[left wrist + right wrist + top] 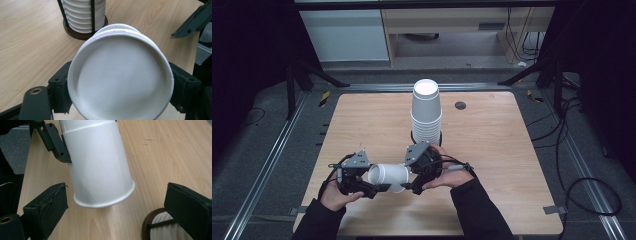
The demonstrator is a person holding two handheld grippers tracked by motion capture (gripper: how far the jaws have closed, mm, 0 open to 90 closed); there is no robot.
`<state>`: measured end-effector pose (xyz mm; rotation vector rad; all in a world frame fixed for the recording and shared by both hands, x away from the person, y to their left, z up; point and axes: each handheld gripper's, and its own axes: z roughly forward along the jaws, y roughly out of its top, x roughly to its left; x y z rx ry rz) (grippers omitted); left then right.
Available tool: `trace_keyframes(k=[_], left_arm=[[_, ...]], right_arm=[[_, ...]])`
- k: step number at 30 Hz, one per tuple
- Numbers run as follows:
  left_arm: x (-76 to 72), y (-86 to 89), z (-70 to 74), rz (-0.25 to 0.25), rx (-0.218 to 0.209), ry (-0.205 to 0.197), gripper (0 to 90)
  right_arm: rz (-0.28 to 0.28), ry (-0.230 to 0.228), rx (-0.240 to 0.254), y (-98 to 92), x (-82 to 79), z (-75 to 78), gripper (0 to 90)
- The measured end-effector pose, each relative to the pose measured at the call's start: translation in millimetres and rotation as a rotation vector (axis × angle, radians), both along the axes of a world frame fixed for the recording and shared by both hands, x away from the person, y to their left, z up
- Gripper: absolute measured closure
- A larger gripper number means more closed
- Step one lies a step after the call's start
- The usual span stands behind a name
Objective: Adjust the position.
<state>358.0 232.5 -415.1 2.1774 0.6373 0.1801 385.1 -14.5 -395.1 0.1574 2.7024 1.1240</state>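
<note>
L gripper [362,186] jaws clamp nested paper cups [388,176] sideways; R gripper [412,181] jaws wide at rim end, prob to pull one off for stack [426,112]

A light wooden bench [492,150] stands on a grey carpet floor [262,165]. Metal rails [267,155] run along both sides. Behind, a white cabinet [344,35] and pale wooden furniture [452,22] stand; black cables [577,185] lie at the right.

Table [492,165]: light wood-grain top with rounded corners. Standing on it near the far middle, a dark round holder base [75,33] with thin black uprights, carrying a stack of white paper cups [426,112], bottoms up. A small dark round disc [460,105] sits in the tabletop beside the stack.
</note>
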Motion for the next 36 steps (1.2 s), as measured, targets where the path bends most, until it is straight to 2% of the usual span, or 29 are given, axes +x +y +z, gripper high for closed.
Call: trace_keyframes(k=[7, 10, 11, 12, 15, 23, 29, 36], left_arm=[[-0.2, 8.2, 4.9, 0.023, -0.091, -0.038, 20.8], [-0.1, 10.9, 5.9, 0.022, -0.133, -0.048, 20.8], [-0.1, 10.9, 5.9, 0.022, -0.133, -0.048, 20.7], [-0.4, 12.1, 6.2, 0.021, -0.159, -0.057, 20.7], [-0.9, 13.6, 6.2, 0.009, -0.197, -0.061, 20.7], [-2.2, 13.2, 6.2, -0.025, -0.262, -0.073, 20.6], [-2.6, 13.6, 6.9, -0.059, -0.311, -0.064, 20.6], [-4.0, 11.0, 7.5, -0.089, -0.335, -0.065, 20.6]], right_arm=[[-0.050, 0.009, 0.094, -20.5, 0.4, 3.3, 5.1], [-0.074, 0.022, 0.124, -28.6, -0.3, 0.9, 5.1], [-0.082, 0.028, 0.134, -31.0, -0.6, -0.4, 5.1], [-0.085, 0.032, 0.144, -32.9, -0.6, -1.9, 5.1], [-0.096, 0.051, 0.168, -37.1, -2.1, -7.3, 5.2], [-0.098, 0.109, 0.239, -43.0, -7.9, -22.1, 5.4], [-0.093, 0.154, 0.292, -45.8, -10.3, -30.8, 4.6], [-0.070, 0.172, 0.307, -39.4, -12.4, -36.1, 4.2]])
